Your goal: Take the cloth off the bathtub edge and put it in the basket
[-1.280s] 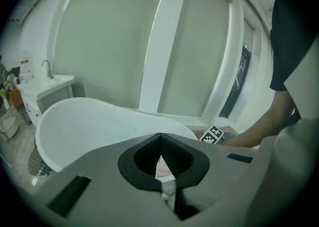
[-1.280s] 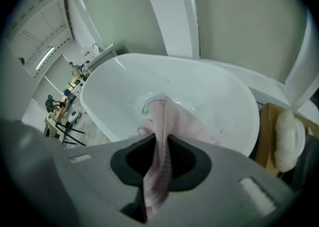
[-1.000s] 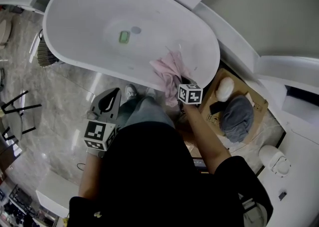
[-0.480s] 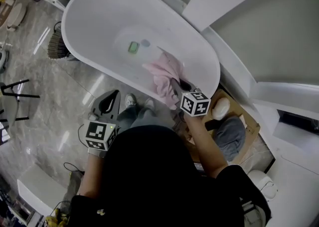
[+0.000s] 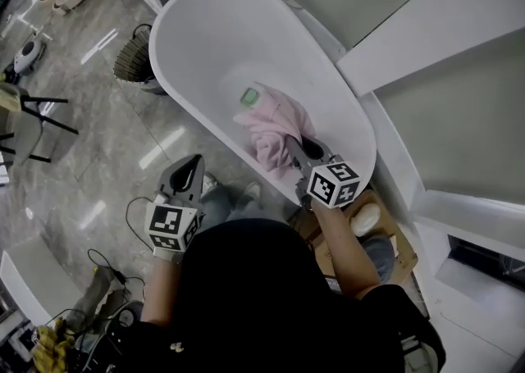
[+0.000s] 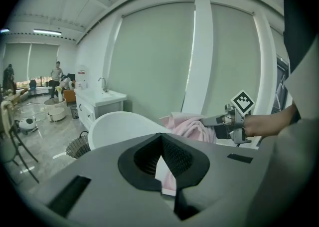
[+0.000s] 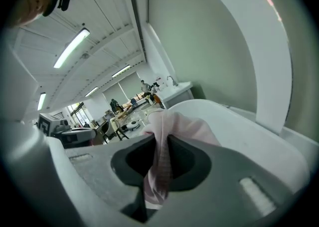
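My right gripper [image 5: 294,150] clenched on pink cloth [image 5: 275,129] over tub [image 5: 205,43]: hold tight, lift clear w/o snagging, swing to basket [image 5: 134,56].

Bathroom display in an open hall: freestanding bathtub [image 5: 201,35], sink vanity [image 6: 102,105], people [image 6: 58,73] standing beyond

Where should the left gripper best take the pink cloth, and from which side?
Probably take the loose bunch drooping beside the right gripper, from the person's left: the pink cloth hangs free there, and its other end is already pinched.
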`<state>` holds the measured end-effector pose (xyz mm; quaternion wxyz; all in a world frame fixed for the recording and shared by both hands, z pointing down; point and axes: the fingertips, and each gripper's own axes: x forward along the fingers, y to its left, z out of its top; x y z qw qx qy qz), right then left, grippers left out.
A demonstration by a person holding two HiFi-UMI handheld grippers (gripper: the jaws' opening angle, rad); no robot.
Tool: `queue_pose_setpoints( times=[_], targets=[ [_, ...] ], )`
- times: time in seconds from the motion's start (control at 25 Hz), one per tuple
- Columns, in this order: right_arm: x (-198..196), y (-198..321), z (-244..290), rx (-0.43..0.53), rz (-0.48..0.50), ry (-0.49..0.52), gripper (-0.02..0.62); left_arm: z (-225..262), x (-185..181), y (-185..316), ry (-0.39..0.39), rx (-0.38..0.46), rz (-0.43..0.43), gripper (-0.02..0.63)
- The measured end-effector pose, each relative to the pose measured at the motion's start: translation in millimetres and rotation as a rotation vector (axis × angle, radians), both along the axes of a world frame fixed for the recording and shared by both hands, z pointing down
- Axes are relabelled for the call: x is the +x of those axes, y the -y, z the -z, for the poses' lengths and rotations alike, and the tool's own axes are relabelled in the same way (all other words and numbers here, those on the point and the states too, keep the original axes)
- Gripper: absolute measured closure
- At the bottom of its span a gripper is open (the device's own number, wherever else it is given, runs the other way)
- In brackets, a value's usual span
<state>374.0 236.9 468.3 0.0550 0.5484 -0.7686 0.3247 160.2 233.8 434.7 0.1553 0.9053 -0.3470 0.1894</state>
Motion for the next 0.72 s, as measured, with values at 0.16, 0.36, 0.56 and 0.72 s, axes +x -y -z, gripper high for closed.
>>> queue_pose_setpoints(
  times=[0.16, 0.36, 0.56, 0.72],
  targets=[
    [-48, 35, 27, 0.054, 0.096, 0.006, 0.538, 3, -42, 15, -0.027, 0.008, 0.094, 0.6],
    [-114, 73, 46, 0.095, 0.164, 0.012, 0.538, 14, -106, 42, -0.031, 0.033, 0.187, 0.6],
    [-193, 122, 68, 0.13, 0.218, 0.023, 0.541, 22, -192, 76, -0.048, 0.05, 0.265, 0.6],
    [-251, 157, 79, 0.153, 0.247, 0.019, 0.543, 19, -253, 95, -0.063, 0.049, 0.297, 0.6]
  ],
)
